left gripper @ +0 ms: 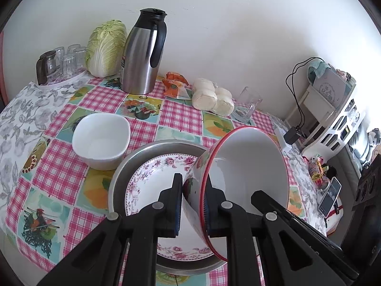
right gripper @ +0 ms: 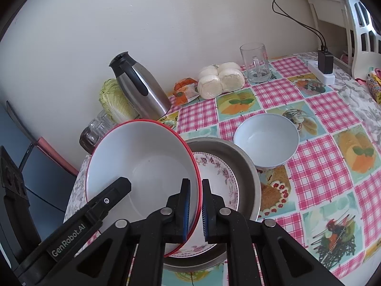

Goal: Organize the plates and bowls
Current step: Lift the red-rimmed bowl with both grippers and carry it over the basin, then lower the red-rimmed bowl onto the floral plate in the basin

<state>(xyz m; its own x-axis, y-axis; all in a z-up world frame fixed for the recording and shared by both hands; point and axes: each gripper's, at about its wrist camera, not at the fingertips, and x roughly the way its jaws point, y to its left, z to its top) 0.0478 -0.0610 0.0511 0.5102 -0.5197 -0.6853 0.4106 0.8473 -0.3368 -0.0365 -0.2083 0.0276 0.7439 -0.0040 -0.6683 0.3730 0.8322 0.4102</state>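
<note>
A red-rimmed white bowl point(left gripper: 250, 166) point(right gripper: 142, 162) hangs tilted on its side above a floral plate point(left gripper: 152, 178) point(right gripper: 219, 181). The plate lies in a round metal pan point(left gripper: 123, 164) point(right gripper: 240, 157). My left gripper point(left gripper: 193, 178) is shut on one side of the bowl's rim. My right gripper point(right gripper: 195, 182) is shut on the opposite side of the rim. In each wrist view the other gripper's black finger reaches in against the bowl. A square white bowl point(left gripper: 101, 138) stands left of the pan. A round pale bowl point(right gripper: 266, 138) stands right of the pan.
Along the wall stand a steel thermos jug point(left gripper: 142, 54) point(right gripper: 140, 88), a cabbage point(left gripper: 106, 47), upturned glasses on a tray point(left gripper: 66, 59), bagged buns point(left gripper: 212, 97) point(right gripper: 221, 78) and a glass mug point(left gripper: 247, 104) point(right gripper: 256, 62). A power strip point(right gripper: 321, 71) lies far right.
</note>
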